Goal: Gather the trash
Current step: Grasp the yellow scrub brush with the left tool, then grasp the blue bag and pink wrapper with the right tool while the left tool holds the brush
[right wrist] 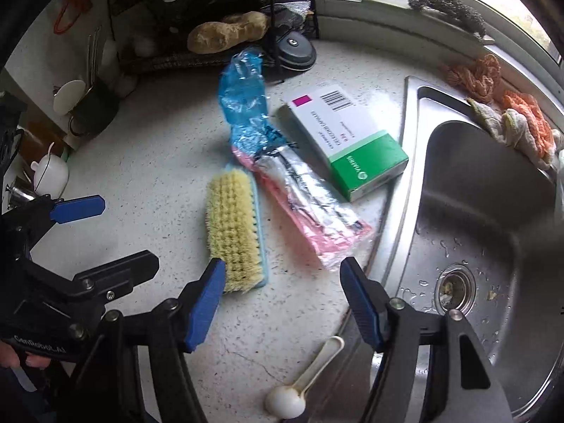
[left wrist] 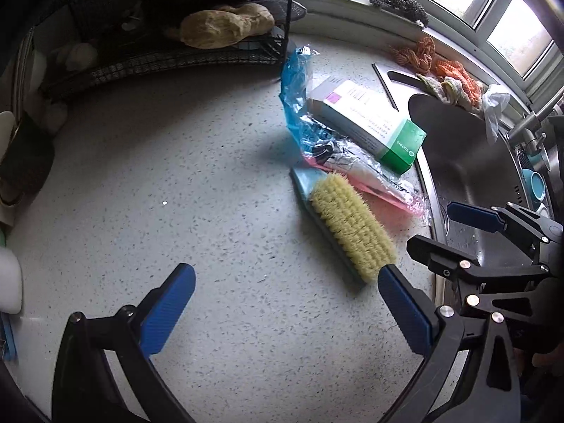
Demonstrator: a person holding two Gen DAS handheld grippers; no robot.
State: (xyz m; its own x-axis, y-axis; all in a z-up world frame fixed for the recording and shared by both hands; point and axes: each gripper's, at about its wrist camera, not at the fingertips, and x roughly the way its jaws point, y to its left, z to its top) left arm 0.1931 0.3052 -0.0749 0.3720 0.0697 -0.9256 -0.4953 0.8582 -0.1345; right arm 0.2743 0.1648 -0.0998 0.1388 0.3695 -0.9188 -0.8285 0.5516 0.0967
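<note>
Both tongs, left (left wrist: 282, 292) and right (right wrist: 282, 275), spread empty; scrub brush (right wrist: 234, 229) lies beside pink wrapper (right wrist: 317, 218).

Speckled counter (right wrist: 148, 148) with brush (right wrist: 232, 225), box (right wrist: 349, 141), wrappers (right wrist: 310, 204), spoon (right wrist: 299, 387).

1. Countertop (right wrist: 148, 134): white, fine grey speckle.
2. Scrub brush (right wrist: 234, 232): pale yellow bristles, light blue back.
3. Plastic wrapper (right wrist: 243, 105): translucent blue.
4. Plastic packet (right wrist: 310, 218): pink with silvery clear film.
5. Carton (right wrist: 349, 141): white and green, magenta patch, black barcode.
6. Sink (right wrist: 476, 211): brushed steel grey.
7. Cloths (right wrist: 521, 123): orange and cream.
8. Measuring scoop (right wrist: 299, 387): off-white.
9. Gripper pads (right wrist: 204, 310): blue on black frames.
</note>
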